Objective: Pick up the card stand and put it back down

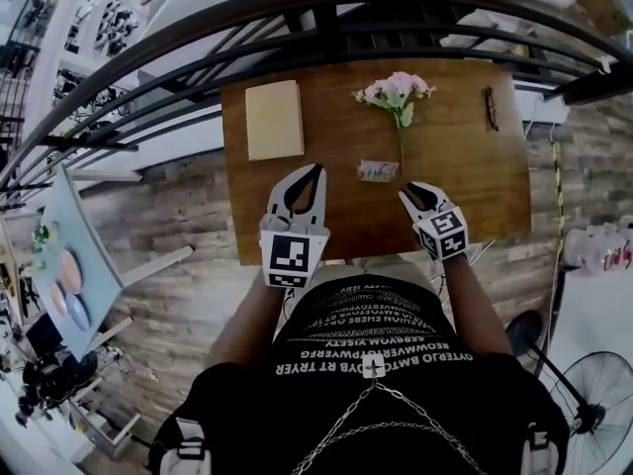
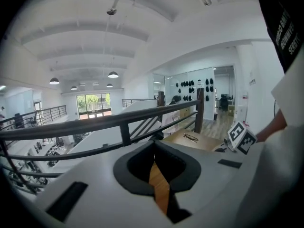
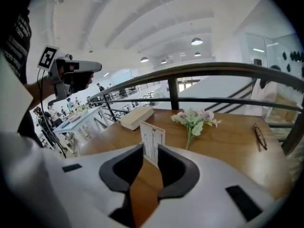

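The card stand (image 1: 378, 170), a small white printed card, stands upright on the wooden table (image 1: 465, 186) near its middle. In the right gripper view the card stand (image 3: 152, 141) rises just past the jaw tips. My right gripper (image 1: 406, 194) sits low over the table, a little to the right of the card and nearer me. Its jaws are slightly apart, and this right gripper (image 3: 150, 148) holds nothing. My left gripper (image 1: 318, 169) is lifted above the table's left part with its tips together and empty. From the left gripper (image 2: 154, 148) only a strip of tabletop shows behind the tips.
A tan book (image 1: 274, 119) lies at the table's far left. A sprig of pink flowers (image 1: 398, 92) lies just beyond the card, and a pair of glasses (image 1: 491, 107) at the far right. A dark curved railing (image 1: 297, 8) runs along the table's far edge.
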